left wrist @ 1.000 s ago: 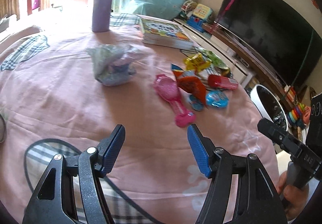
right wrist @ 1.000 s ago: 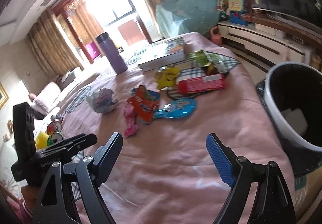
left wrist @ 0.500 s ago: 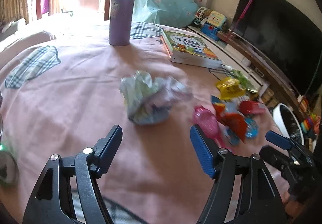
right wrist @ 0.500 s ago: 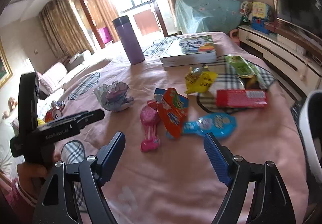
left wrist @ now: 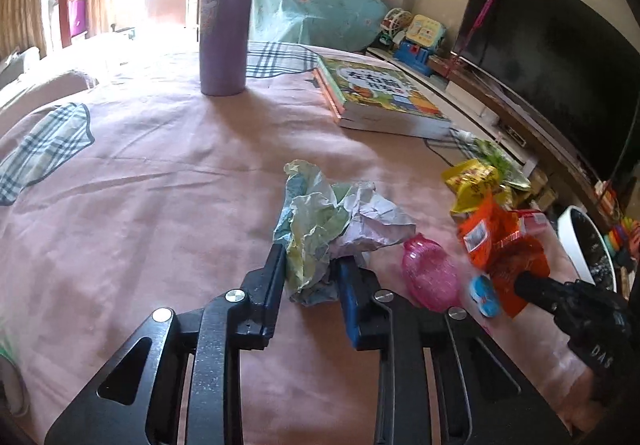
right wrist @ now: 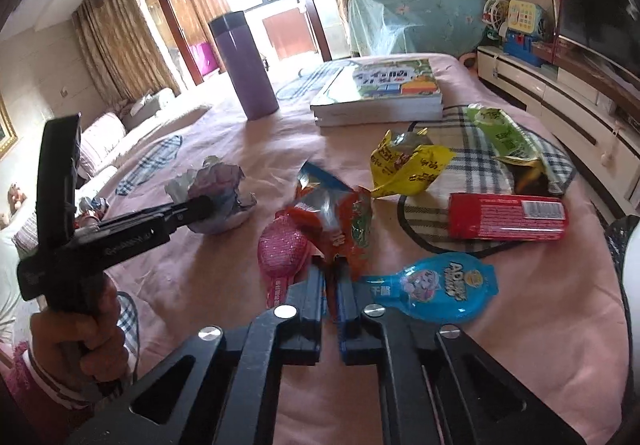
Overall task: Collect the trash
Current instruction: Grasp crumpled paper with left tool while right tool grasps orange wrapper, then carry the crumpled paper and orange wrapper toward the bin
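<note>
Crumpled paper [left wrist: 340,221] between jaws, orange wrapper [right wrist: 340,221] pinched

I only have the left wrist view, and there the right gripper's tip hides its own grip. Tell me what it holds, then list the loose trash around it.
Observer: The right gripper is shut on the lower edge of the orange snack wrapper; its jaws have just closed on it.
Operator: Now give me the nearest loose piece.
Observer: The blue paddle-shaped snack pack lies flat on the pink cloth, just right of the gripper in the right wrist view, not gripped.
Operator: Go on, the one beyond it.
Observer: The red rectangular packet lies flat, long side across the view, partly over the plaid patch.
</note>
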The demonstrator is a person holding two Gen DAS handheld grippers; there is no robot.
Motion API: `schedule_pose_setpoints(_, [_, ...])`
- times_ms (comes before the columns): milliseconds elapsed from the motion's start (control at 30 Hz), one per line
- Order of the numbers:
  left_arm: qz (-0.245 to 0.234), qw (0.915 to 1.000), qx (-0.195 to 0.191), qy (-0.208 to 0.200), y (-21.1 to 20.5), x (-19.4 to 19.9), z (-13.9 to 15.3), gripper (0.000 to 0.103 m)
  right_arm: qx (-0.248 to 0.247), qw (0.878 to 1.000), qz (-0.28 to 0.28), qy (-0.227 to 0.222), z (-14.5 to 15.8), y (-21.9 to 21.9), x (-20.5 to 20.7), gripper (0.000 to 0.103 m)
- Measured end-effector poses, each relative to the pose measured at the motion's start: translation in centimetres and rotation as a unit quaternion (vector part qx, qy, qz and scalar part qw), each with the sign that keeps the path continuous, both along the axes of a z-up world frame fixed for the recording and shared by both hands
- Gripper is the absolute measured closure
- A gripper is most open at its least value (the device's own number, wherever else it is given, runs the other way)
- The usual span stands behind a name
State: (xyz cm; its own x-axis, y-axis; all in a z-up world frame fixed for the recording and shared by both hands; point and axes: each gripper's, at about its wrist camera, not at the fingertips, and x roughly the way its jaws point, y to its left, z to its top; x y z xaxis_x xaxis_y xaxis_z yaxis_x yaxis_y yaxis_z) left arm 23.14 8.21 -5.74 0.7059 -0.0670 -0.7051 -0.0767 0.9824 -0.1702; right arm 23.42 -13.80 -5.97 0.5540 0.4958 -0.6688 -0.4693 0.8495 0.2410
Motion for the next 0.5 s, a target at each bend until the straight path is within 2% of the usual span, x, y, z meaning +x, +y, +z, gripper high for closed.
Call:
schedule_pose_setpoints(200, [-0.021, 0.9995, -0.014, -0.018, -2.2, -2.4, 1.7, 0.080, 0.028, 1.000, -0.013, -0.006, 1.4, -2.8, -1.7, 0.101])
schedule_pose_setpoints(500, [-0.089, 0.9950, -0.027, -0.038, -8.7, -5.2, 4.0, 0.080, 0.048, 0.997, -0.059, -0.008, 2.7, -8.5, -4.1, 0.101])
